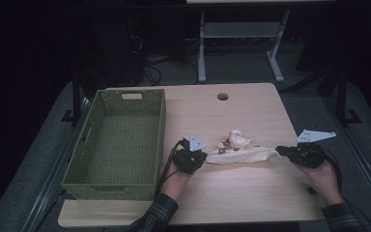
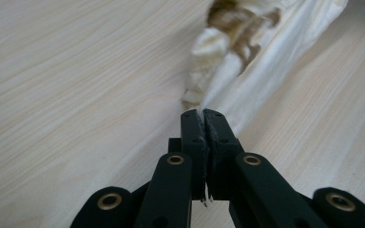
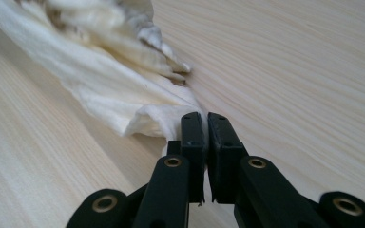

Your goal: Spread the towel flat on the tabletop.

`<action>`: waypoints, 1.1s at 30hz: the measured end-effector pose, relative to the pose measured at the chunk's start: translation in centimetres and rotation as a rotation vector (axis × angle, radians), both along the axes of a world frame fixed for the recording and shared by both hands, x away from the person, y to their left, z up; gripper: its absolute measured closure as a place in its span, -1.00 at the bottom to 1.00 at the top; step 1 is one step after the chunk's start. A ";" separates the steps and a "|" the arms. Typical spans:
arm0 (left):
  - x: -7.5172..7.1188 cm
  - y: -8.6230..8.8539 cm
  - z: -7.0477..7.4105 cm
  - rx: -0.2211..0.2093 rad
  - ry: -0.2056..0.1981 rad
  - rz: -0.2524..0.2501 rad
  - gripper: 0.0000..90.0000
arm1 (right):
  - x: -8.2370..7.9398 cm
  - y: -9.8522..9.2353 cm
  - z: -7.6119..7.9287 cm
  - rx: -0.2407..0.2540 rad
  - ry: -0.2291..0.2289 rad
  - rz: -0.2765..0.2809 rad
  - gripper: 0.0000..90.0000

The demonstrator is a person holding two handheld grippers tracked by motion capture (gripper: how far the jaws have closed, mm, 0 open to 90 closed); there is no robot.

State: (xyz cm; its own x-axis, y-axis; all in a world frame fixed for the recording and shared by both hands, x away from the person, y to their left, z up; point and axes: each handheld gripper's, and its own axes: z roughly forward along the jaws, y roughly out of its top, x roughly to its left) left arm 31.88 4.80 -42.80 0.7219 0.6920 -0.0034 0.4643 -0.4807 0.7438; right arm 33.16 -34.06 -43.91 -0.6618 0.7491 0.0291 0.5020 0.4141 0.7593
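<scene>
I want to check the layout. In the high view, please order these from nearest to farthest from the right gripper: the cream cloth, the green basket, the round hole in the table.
1. Cream cloth: clamped in the right gripper, stretching left.
2. Round hole: at the table's far edge.
3. Green basket: at the table's left side.

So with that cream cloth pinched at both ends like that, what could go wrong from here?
Each grip looks thin: the left gripper and the right gripper each pinch just an edge of the cloth, so a harder pull might slip one end free. The bunched, brown-patterned part may stay tangled instead of spreading flat. And the left hand works close to the green basket, so a wide swing might bump it.
</scene>
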 end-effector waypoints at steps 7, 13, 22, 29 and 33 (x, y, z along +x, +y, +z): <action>0.2 -0.5 -0.8 0.038 -0.010 0.018 0.70 | 0.1 0.6 -0.4 -0.034 0.005 0.007 0.68; -0.8 -0.8 -0.2 0.033 -0.039 -0.021 0.46 | -0.4 0.2 0.2 0.009 -0.015 0.015 0.57; -1.3 -2.4 -0.9 0.034 -0.003 -0.121 0.09 | -0.1 1.6 -1.0 -0.035 0.022 0.082 0.45; -0.8 -3.4 -1.7 0.070 -0.006 -0.132 0.29 | 0.6 2.0 -1.7 -0.057 0.046 0.090 0.50; -0.4 -3.6 -1.7 0.081 0.015 -0.147 0.77 | 0.8 2.2 -2.1 -0.065 0.066 0.110 0.87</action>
